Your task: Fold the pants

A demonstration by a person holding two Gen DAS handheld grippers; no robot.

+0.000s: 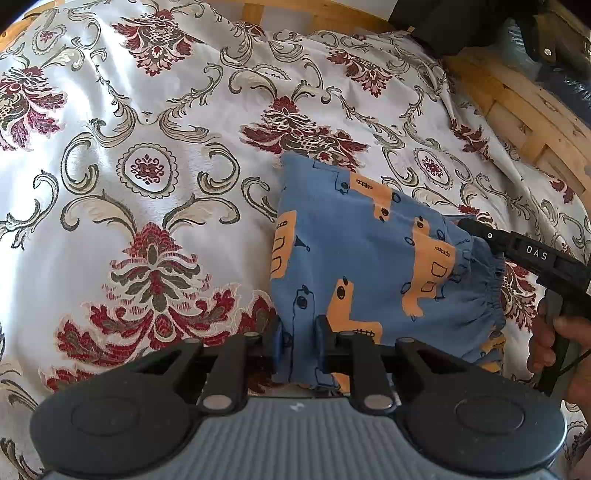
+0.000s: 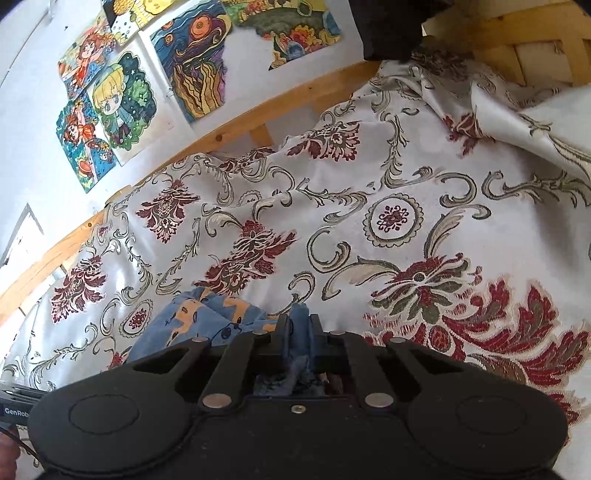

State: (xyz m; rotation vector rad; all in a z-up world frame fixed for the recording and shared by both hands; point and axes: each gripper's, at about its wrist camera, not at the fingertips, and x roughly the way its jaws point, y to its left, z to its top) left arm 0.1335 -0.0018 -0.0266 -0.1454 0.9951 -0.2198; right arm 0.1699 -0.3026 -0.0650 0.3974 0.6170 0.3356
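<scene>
Small blue pants [image 1: 369,258] with orange animal prints lie folded on a floral bedspread [image 1: 147,147]. My left gripper [image 1: 300,338] is shut on the pants' near edge, with blue cloth pinched between its fingers. In the left wrist view the right gripper [image 1: 476,230] comes in from the right and holds the gathered elastic waistband, a hand [image 1: 550,343] on its handle. In the right wrist view my right gripper [image 2: 300,326] is shut on a bunched strip of the blue cloth, and the rest of the pants [image 2: 207,321] trails off to the left.
The patterned bedspread [image 2: 406,221] covers the whole bed. A wooden bed frame [image 1: 517,110] runs along the far and right sides. Coloured drawings [image 2: 122,103] hang on the white wall beyond the wooden rail [image 2: 258,110]. A dark object [image 1: 443,26] sits at the far corner.
</scene>
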